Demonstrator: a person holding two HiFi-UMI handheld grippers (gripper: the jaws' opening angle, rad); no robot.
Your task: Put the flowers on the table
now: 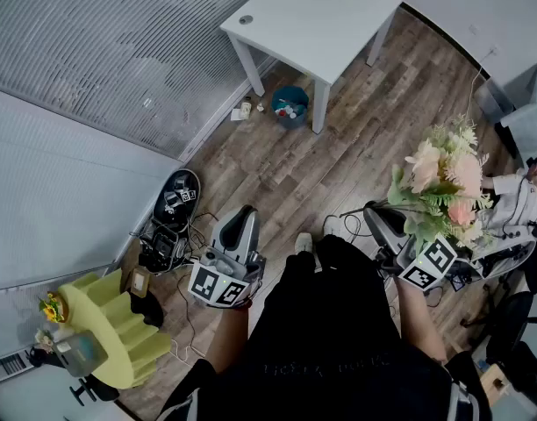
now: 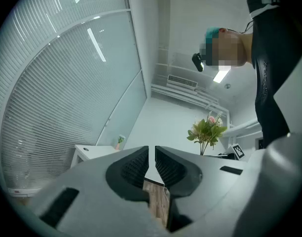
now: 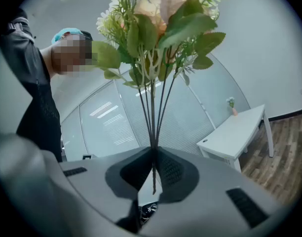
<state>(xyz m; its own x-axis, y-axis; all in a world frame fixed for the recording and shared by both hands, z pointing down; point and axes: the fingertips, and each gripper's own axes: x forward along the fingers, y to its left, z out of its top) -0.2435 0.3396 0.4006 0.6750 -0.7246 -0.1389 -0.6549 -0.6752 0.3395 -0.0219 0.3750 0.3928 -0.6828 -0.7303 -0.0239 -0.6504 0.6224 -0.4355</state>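
Observation:
A bouquet of pink and cream flowers (image 1: 441,182) with green leaves stands upright in my right gripper (image 1: 407,235), low at the right of the head view. In the right gripper view the jaws are shut on its thin dark stems (image 3: 153,127), and the blooms (image 3: 156,23) spread above. My left gripper (image 1: 243,216) hangs over the wooden floor in front of the person, its jaws (image 2: 151,157) shut with nothing between them. The white table (image 1: 312,16) stands far ahead by the glass wall. The left gripper view also catches the bouquet (image 2: 207,130).
A blue bin (image 1: 290,105) sits under the table. A black case with gear and cables (image 1: 168,213) lies at the left by the wall, and a yellow chair (image 1: 119,323) stands lower left. A small potted flower (image 3: 231,105) stands on the table's far end. Desks and chairs crowd the right.

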